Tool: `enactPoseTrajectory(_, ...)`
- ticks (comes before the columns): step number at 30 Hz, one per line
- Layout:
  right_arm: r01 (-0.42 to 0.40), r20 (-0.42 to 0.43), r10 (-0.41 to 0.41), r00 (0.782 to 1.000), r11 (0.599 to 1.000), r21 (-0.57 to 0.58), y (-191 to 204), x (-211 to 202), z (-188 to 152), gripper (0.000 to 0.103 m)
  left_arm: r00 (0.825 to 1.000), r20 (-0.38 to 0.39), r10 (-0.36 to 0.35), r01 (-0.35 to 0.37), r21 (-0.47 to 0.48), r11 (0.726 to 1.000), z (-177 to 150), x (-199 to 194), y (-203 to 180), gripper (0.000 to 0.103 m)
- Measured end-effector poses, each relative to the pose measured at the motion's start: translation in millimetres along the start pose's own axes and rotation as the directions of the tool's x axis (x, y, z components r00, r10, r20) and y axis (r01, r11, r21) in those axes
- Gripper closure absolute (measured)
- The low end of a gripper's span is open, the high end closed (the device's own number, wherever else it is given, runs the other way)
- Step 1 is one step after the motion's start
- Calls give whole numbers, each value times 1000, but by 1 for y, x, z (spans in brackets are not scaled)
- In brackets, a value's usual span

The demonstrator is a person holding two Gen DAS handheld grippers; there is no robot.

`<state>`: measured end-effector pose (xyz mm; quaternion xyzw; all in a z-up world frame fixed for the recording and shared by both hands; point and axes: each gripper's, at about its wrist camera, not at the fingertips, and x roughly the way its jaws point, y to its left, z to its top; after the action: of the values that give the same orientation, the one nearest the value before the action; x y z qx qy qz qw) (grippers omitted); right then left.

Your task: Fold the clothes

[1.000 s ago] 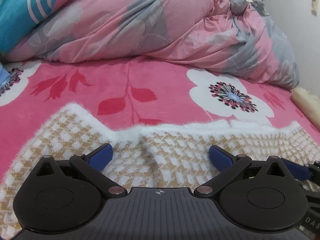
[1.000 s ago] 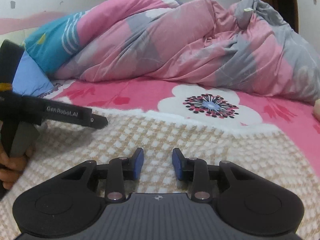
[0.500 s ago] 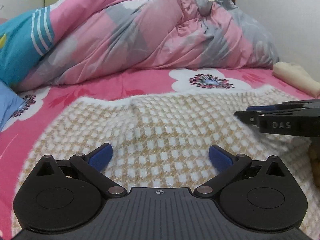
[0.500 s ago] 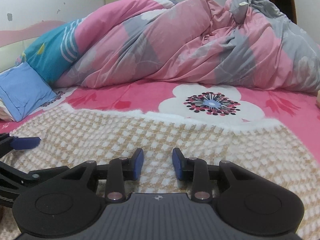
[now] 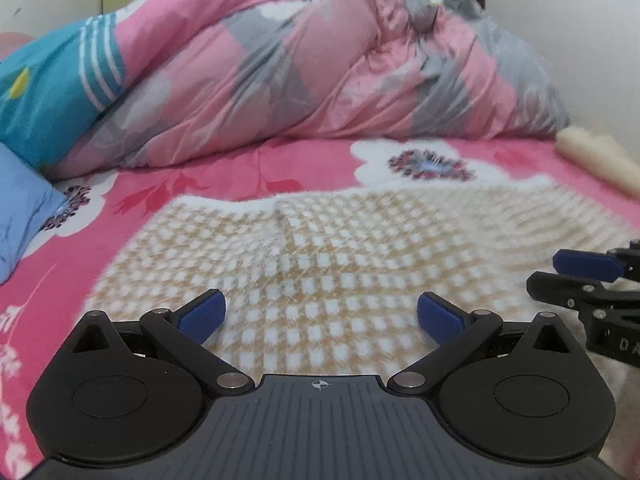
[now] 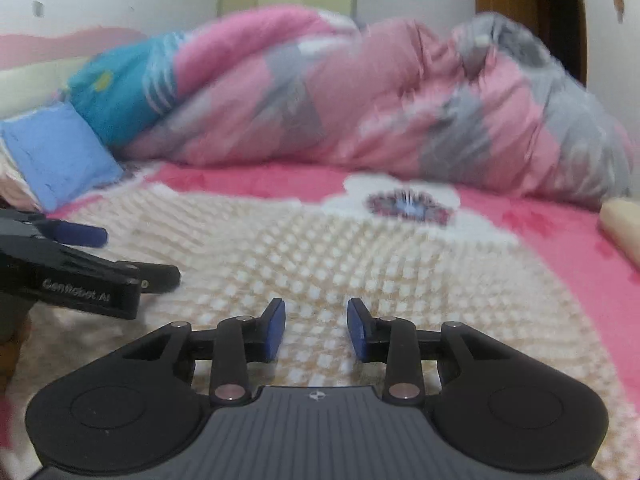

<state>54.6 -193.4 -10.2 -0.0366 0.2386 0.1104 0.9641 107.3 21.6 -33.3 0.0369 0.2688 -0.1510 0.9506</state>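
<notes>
Knitwear is lying spread across the near half of a bed: one fuzzy garment [image 5: 340, 256] in a tan-and-white check, soft and woolly in texture, with a white fluffy border running along its far edge. It is resting flat on a plush pink bedspread [image 5: 224, 176] printed with large white flowers and red leaf sprigs, and a shallow crease is running down its middle, visible in the left wrist view. In the right wrist view the same garment [image 6: 360, 256] is showing blurred, filling the foreground between the fingers and the bedspread [image 6: 560, 232].

Two black hand-held grippers with blue rubbery pads are hovering over the near part of the garment. The left gripper [image 5: 320, 316] is standing with its jaws wide apart, nothing between them. The right gripper [image 6: 316, 330] is holding its jaws parted by a narrower gap, also empty; whether the pads are touching the knit below cannot be told. Each tool is also appearing at the edge of the other's view, the right gripper [image 5: 588, 280] at the right side and the left gripper [image 6: 80, 256] at the left.

Behind, one bulky quilt [image 5: 320, 80] in glossy pink, grey and teal is lying heaped along the back. One pale blue pillow [image 6: 56, 152] is sitting at the left, and one cream rolled item [image 5: 600, 160] is lying at the right edge.
</notes>
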Motion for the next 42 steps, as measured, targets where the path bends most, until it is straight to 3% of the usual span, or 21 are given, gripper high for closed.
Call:
enactPoseTrajectory(2, -9, 28, 10, 1000, 1000, -7, 1, -20, -9, 67, 998, 37, -46, 46, 23, 999, -8, -18, -7, 0)
enactPoseTrajectory(5, -7, -7, 7, 1000, 1000, -19, -3, -10, -28, 66, 997, 26, -68, 66, 74, 995, -27, -20, -22, 0)
enactPoseTrajectory(7, -15, 12, 15, 1000, 1000, -22, -5, -2, -37, 66, 997, 43, -65, 63, 49, 997, -39, -14, -23, 0)
enactPoseTrajectory(10, 5, 23, -5, 1000, 1000, -2, -7, -20, -23, 67, 995, 54, -87, 87, 10, 996, -38, -15, -16, 0)
enactPoseTrajectory(13, 71, 57, -71, 996, 997, -10, -16, -39, -24, 67, 994, 67, -88, 87, 12, 996, -39, -14, -15, 0)
enactPoseTrajectory(14, 95, 31, -95, 995, 995, -10, -22, -36, -31, 67, 994, 70, -87, 87, 11, 996, -40, -14, -16, 0)
enactPoseTrajectory(16, 73, 34, -73, 997, 997, -16, -36, -26, -53, 67, 994, 76, -79, 79, 9, 997, -40, -13, -18, 0)
enactPoseTrajectory(20, 86, 15, -86, 996, 996, 9, -38, -42, -36, 67, 995, 65, -78, 79, 1, 997, -39, -14, -17, 0)
enactPoseTrajectory(30, 163, 2, -170, 985, 949, 271, -112, -72, -46, 65, 998, 26, -62, 62, -20, 998, -35, -14, -17, 0)
enactPoseTrajectory(37, 231, -76, -219, 973, 945, 233, -117, -67, -63, 66, 1000, 5, -25, 25, -59, 998, -27, -23, -15, 0)
enactPoseTrajectory(39, 255, -40, -252, 967, 944, 209, -103, -83, -45, 66, 999, 41, 8, -5, -81, 997, -23, -38, -10, 0)
enactPoseTrajectory(42, 111, 112, -124, 986, 987, 115, -62, -110, -24, 66, 997, 23, 76, -74, -66, 995, -21, -45, -4, 0)
